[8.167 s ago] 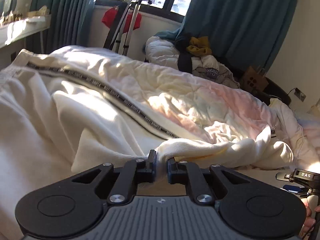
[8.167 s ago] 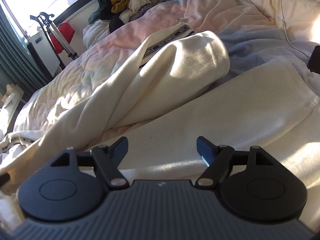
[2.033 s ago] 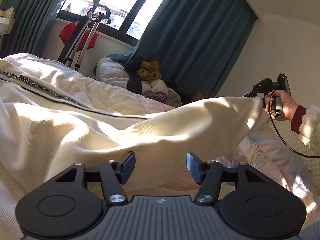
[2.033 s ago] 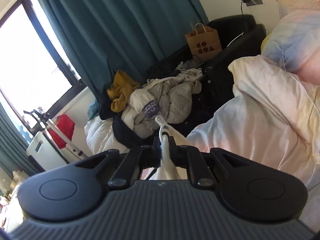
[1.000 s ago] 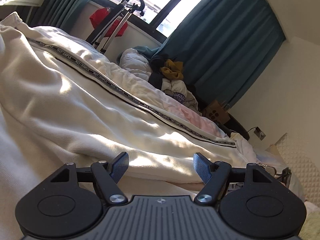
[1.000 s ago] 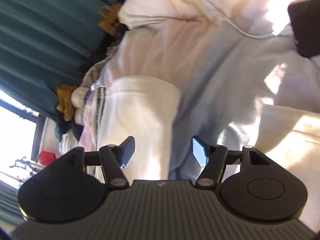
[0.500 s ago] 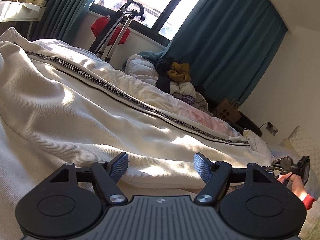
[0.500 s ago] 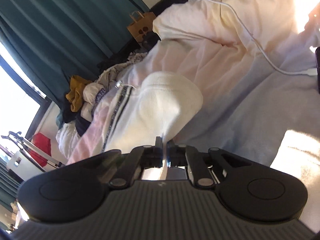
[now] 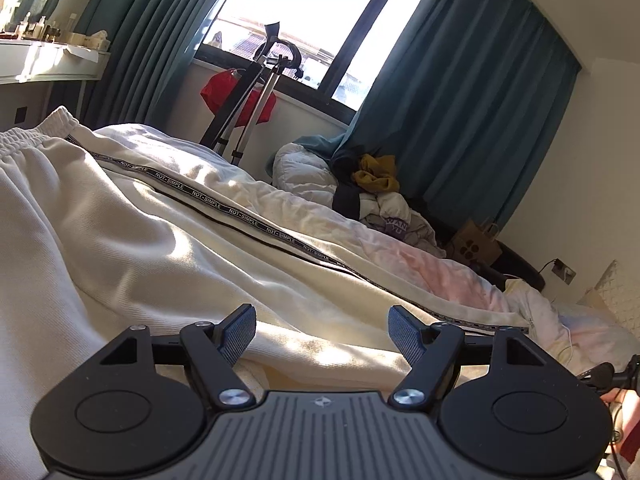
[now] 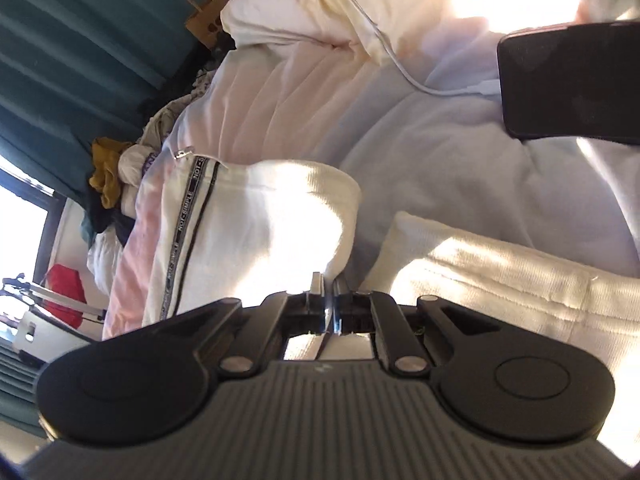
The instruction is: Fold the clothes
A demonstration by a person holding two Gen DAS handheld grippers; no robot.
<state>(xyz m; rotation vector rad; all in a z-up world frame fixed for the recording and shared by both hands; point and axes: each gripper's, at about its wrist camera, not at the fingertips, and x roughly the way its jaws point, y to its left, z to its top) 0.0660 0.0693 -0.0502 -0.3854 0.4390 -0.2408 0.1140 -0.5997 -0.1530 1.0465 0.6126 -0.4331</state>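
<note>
Cream ribbed trousers (image 9: 168,248), black lettered side stripe, sunlit, rumpled

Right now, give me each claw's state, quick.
Left claw: open, empty, hovering over the cream trousers.
Right claw: shut on the cuff end of the cream trousers.

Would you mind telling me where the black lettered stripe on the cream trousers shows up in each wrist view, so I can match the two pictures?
Left wrist: the lettered stripe runs diagonally from the waistband at upper left down to the lower right.
Right wrist: the stripe runs steeply up the left-centre, along the trouser leg whose hem the right claw pinches.
Shared landmark: the mustard garment on the clothes pile.
</note>
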